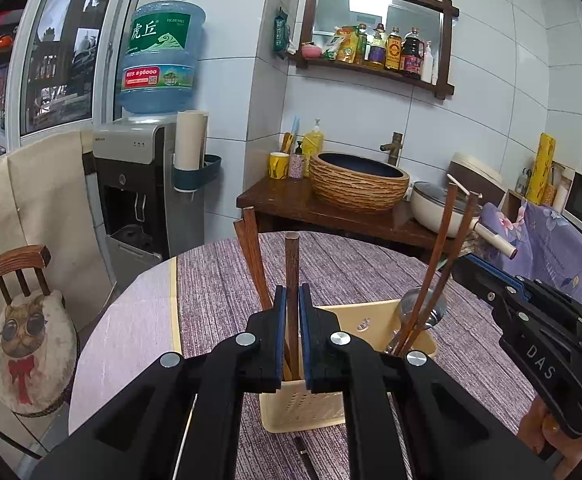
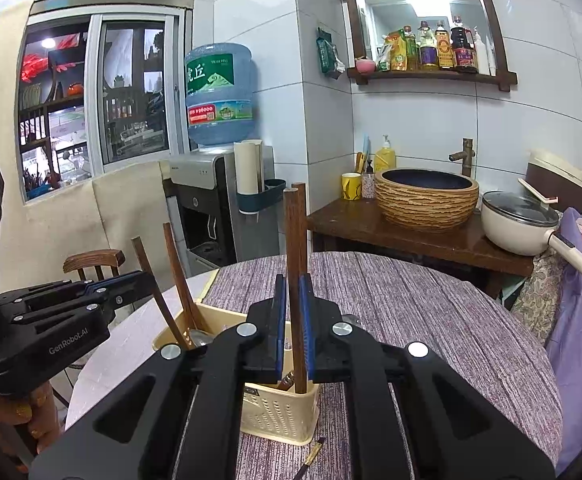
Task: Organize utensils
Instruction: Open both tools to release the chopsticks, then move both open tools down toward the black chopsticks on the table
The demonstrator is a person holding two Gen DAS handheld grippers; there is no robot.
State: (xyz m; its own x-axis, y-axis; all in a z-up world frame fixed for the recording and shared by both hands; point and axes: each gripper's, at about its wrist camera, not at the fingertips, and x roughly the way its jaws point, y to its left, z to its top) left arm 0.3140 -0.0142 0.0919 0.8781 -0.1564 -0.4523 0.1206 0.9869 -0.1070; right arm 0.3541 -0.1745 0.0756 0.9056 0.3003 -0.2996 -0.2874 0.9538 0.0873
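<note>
From my left tongs I look over a round table with a purple cloth. The blue pads are closed tight on one brown wooden chopstick that stands upright, its lower end down inside the cream plastic holder just below the pads. More chopsticks lean out of the holder's far left corner. To the right, two chopsticks slant up from the holder's right compartment, where a metal ladle also sits. My right tongs come in from the right at those two.

From my right tongs the pads are likewise clamped on upright chopsticks; there look to be two, one just behind the other, with their tips inside the holder's near compartment. My left tongs reach in from the left, at the leaning chopsticks in the far compartment.

I judge the sorting well on: most sticks are in the holder, and both handfuls only need letting go. One thin dark utensil lies on the cloth just near the holder and is left to collect.
</note>
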